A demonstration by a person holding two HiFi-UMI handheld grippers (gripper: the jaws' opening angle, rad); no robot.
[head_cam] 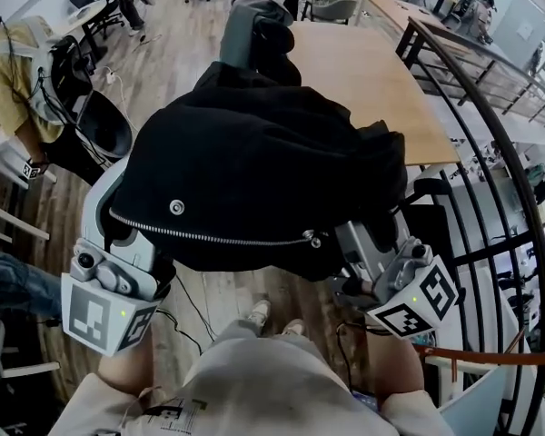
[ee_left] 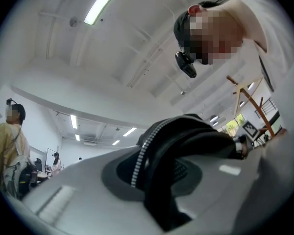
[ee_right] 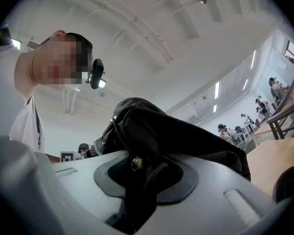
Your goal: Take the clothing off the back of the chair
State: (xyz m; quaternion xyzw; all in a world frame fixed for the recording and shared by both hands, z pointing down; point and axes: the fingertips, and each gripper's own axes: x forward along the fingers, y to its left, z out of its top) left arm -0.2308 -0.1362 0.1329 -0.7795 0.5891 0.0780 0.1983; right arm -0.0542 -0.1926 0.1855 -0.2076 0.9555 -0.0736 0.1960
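Clamping the black jacket [head_cam: 254, 171], left gripper [ee_left: 161, 180] and right gripper [ee_right: 142, 177] fingers [ee_right: 225, 199] nearly closed on fabric.

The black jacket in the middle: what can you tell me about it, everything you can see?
The black jacket looks like soft, matte fabric, bunched into a rumpled heap. A silver zipper runs along its near edge and ends in a metal pull. A round metal snap sits just above the zipper. The jacket is held up in front of the person, above the wood floor, gripped at both ends: the left claw and the right claw are each shut on a fold.
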